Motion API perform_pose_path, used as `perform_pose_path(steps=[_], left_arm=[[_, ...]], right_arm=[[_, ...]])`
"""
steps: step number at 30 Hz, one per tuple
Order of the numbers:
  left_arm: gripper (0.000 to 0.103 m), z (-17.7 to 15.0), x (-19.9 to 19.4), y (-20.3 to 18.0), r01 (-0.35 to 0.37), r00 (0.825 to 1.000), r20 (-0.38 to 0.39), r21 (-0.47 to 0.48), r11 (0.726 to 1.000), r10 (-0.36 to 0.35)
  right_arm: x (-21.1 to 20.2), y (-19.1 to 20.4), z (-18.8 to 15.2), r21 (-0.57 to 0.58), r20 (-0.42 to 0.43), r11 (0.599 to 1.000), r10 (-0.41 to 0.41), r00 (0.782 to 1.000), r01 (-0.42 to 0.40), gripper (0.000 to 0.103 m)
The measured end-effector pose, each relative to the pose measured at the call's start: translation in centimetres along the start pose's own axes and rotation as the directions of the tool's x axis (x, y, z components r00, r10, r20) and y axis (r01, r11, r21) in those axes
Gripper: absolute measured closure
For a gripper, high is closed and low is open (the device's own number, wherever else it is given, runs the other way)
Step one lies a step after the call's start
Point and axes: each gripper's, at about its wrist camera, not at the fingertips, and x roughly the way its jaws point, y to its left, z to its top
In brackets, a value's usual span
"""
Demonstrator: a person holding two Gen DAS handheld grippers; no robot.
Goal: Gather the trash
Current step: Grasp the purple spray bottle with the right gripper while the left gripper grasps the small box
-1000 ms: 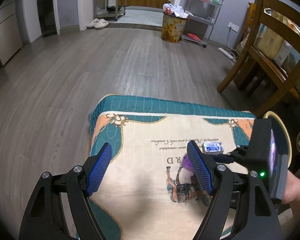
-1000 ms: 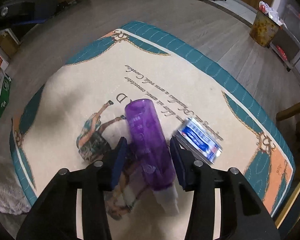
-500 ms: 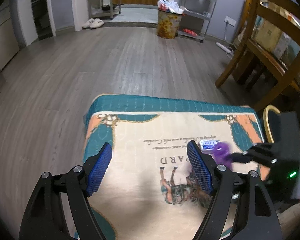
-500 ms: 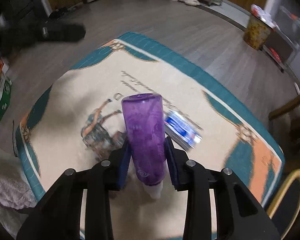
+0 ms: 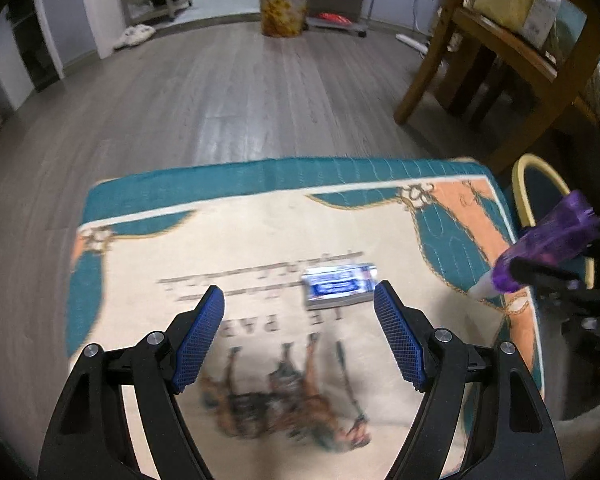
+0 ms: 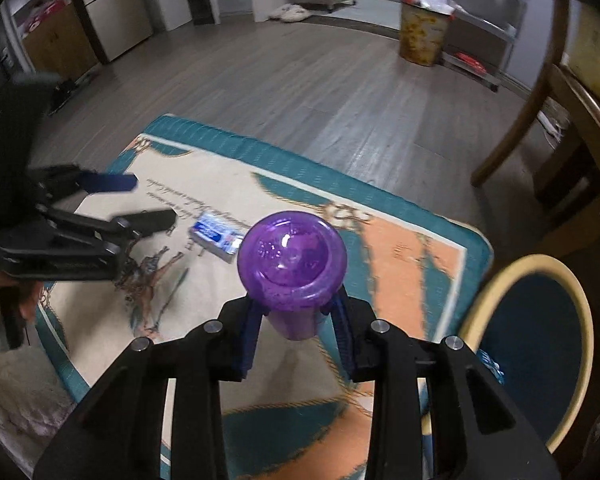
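Lifted off the mat (image 6: 400,248) a second ago, the purple bottle (image 6: 292,264) rides clamped in the right gripper (image 6: 294,336) toward the bin (image 6: 580,320), while the wide-open left gripper (image 5: 300,332) closes on the blue packet (image 5: 338,288).

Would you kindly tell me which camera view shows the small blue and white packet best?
The left wrist view: the packet lies whole just ahead of the open left gripper. The right wrist view shows it smaller, partly behind the purple bottle.
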Motion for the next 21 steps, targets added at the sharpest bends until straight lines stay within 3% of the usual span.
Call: perform_pose_path(steps=[5, 13, 16, 19, 21], left_arm=[[0.025, 0.1, 3.0, -2.4, -0.012, 0.998, -0.062, 0.049, 0.999, 0.015], [0.025, 0.4, 6.3, -3.4, -0.044, 0.99, -0.132, 0.038, 0.998, 0.048], [0.025, 0.3, 6.6, -3.7, -0.065, 0.991, -0.113, 0.05, 0.997, 0.071], [0.041, 0.7, 6.2, -3.8, -0.076, 0.992, -0.096, 0.051, 0.996, 0.08], [0.042, 0.7, 6.0, -3.9, -0.086, 0.991, -0.094, 0.072, 0.994, 0.093]], right_arm=[[-1.2, -2.4, -0.4, 0.032, 0.021, 0.999, -0.003, 1.0, 0.002, 0.071], [-2.8, -5.0, -0.7, 0.079, 0.054, 0.997, 0.002, 0.999, -0.007, 0.071], [-3.1, -5.3, -0.8, 0.083, 0.057, 0.997, -0.003, 0.998, -0.002, 0.071], [-3.3, -5.6, -0.6, 0.098, 0.061, 0.995, -0.005, 0.998, -0.001, 0.071], [-3.7, -6.0, -0.5, 0.111, 0.067, 0.994, -0.009, 0.998, 0.001, 0.071]])
